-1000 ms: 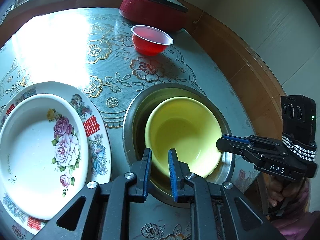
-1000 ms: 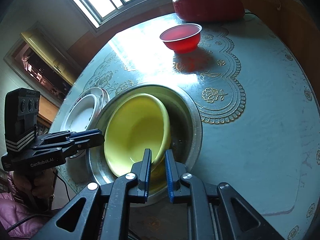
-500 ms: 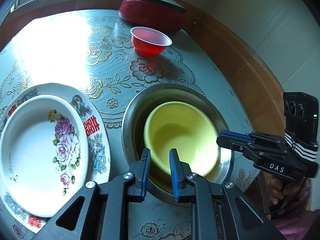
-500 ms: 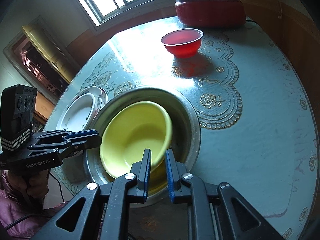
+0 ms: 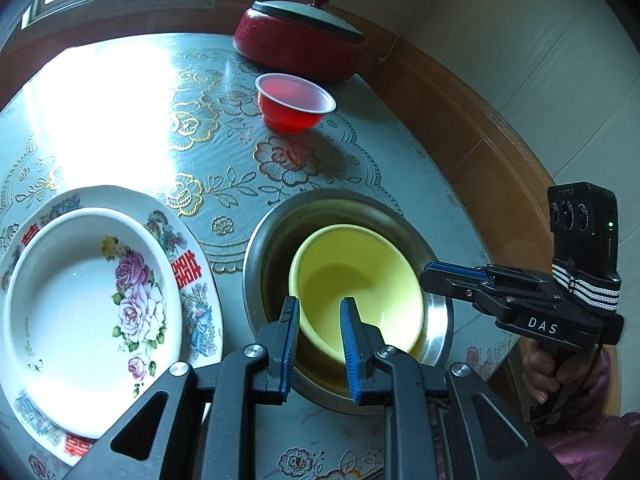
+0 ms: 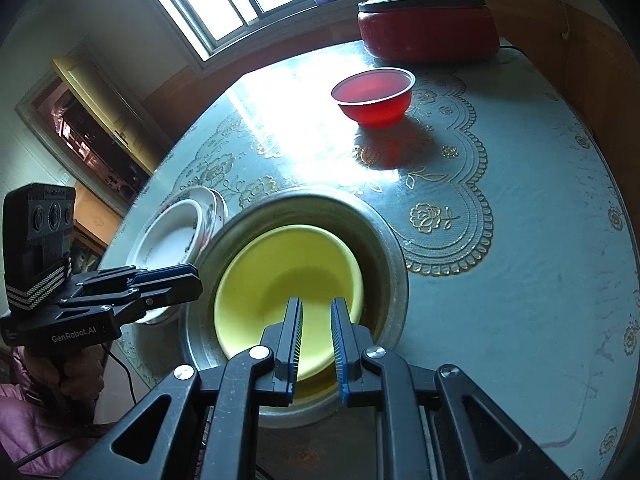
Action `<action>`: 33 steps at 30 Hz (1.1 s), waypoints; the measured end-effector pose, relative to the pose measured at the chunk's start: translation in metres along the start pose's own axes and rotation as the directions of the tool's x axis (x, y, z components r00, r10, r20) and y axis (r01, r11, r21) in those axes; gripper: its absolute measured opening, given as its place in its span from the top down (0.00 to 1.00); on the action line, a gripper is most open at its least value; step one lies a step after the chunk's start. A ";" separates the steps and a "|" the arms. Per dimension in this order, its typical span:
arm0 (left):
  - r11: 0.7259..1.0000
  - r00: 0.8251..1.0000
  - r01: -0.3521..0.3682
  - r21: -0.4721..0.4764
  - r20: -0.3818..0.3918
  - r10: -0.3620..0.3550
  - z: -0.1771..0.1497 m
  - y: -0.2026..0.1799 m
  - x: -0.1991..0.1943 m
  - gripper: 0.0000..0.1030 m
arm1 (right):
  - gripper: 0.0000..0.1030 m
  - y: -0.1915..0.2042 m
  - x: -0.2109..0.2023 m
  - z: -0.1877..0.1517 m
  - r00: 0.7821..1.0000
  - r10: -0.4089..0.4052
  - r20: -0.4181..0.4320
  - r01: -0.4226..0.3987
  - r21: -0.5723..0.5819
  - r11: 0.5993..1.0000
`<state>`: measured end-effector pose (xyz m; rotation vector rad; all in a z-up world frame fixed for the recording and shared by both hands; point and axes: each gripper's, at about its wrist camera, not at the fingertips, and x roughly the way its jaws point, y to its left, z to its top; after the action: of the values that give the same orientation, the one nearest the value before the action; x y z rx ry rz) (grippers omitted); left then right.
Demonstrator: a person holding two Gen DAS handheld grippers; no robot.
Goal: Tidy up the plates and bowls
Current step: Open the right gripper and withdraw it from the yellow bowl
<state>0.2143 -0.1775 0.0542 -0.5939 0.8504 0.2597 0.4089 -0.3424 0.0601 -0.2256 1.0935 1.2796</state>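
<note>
A yellow bowl [image 5: 356, 280] sits inside a steel basin [image 5: 272, 236] at the table's near side; both also show in the right wrist view, bowl [image 6: 280, 264] in basin [image 6: 384, 248]. My left gripper [image 5: 318, 312] hangs just above the bowl's near rim, jaws slightly apart, holding nothing. My right gripper [image 6: 316, 312] hovers over the bowl's near rim, also slightly apart and empty; it shows from the side in the left wrist view [image 5: 432, 276]. A white flowered bowl [image 5: 88, 304] rests on a patterned plate [image 5: 192, 280] to the left. A red plastic bowl [image 5: 294, 102] stands farther back.
A red lidded pot [image 5: 298, 40] stands at the table's far edge by the wooden wall panel. The table [image 6: 520, 240] has a blue-grey floral cover. A window lies behind; glare whitens the far left of the table.
Both grippers have pulled back and risen a little from the yellow bowl. Their jaws have widened slightly. The yellow bowl now lies flatter in the basin.
</note>
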 end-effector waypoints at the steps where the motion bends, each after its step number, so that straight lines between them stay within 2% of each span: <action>1: 1.000 1.000 0.001 -0.006 0.006 -0.001 0.001 0.001 -0.001 0.79 | 0.86 0.000 -0.001 0.002 1.000 0.005 0.007 -0.005 0.004 1.000; 8: 0.999 0.999 -0.018 -0.030 0.034 0.019 0.010 0.008 -0.002 0.79 | 0.86 -0.001 0.003 0.011 0.999 0.031 0.010 -0.031 0.006 0.999; 16: 0.995 0.994 -0.099 -0.031 0.045 0.100 0.030 0.009 0.010 0.79 | 0.86 -0.010 0.005 0.021 0.999 0.036 0.039 -0.038 0.037 0.999; 25: 0.983 0.982 -0.183 -0.013 0.047 0.183 0.053 0.010 0.028 0.79 | 0.86 -0.032 0.006 0.048 0.996 0.028 0.086 -0.036 0.095 0.995; 28: 0.982 0.981 -0.190 -0.012 0.038 0.190 0.062 0.010 0.036 0.79 | 0.86 -0.044 0.009 0.059 0.995 0.034 0.096 -0.046 0.131 0.990; 30: 0.980 0.979 -0.201 -0.001 0.038 0.200 0.066 0.009 0.040 0.79 | 0.79 -0.053 0.012 0.067 0.993 0.051 0.103 -0.068 0.161 0.985; 33: 0.975 0.975 -0.221 0.013 0.037 0.221 0.074 0.009 0.048 0.79 | 0.79 -0.064 0.016 0.079 0.992 0.061 0.115 -0.082 0.193 0.978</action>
<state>0.2874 -0.1281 0.0517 -0.4776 0.8848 0.4639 0.5028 -0.3000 0.0619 0.0326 1.1349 1.2228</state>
